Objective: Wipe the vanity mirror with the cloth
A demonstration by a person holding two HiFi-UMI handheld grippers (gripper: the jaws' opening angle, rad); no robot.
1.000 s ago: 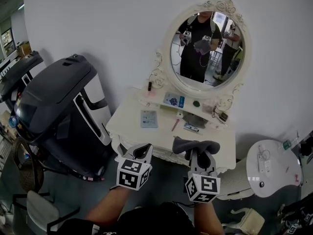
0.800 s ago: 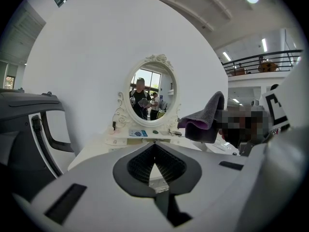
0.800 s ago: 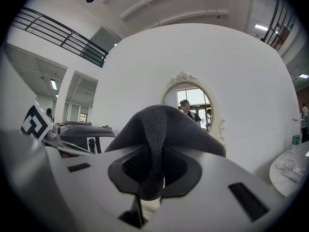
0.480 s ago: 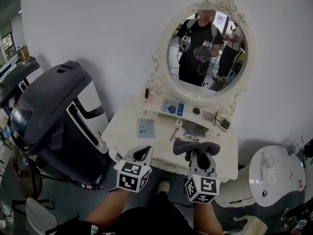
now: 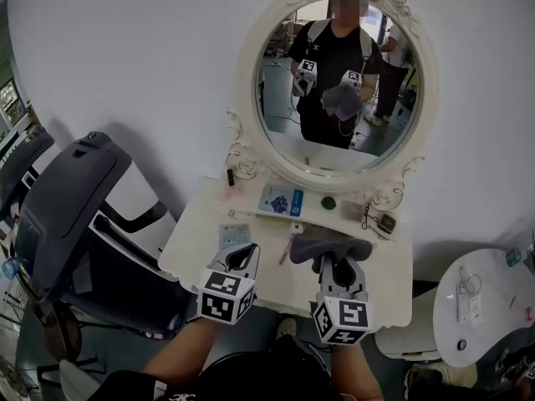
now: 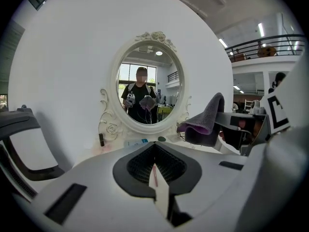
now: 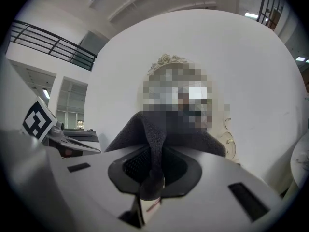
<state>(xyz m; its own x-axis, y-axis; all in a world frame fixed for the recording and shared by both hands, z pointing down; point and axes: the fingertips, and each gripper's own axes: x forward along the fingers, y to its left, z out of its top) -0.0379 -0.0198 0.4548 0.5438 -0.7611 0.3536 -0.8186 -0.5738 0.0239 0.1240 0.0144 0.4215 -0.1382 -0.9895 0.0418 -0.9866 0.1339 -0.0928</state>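
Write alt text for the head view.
A grey cloth, clamped in the right gripper, is held over a white vanity table below its oval mirror. The left gripper is shut and empty beside it.

The head view looks steeply down from above onto the white table and forward at the oval vanity mirror. The left gripper view sits low behind the left tongs, facing that mirror across the table. The right gripper view faces it too, close behind the grey cloth.
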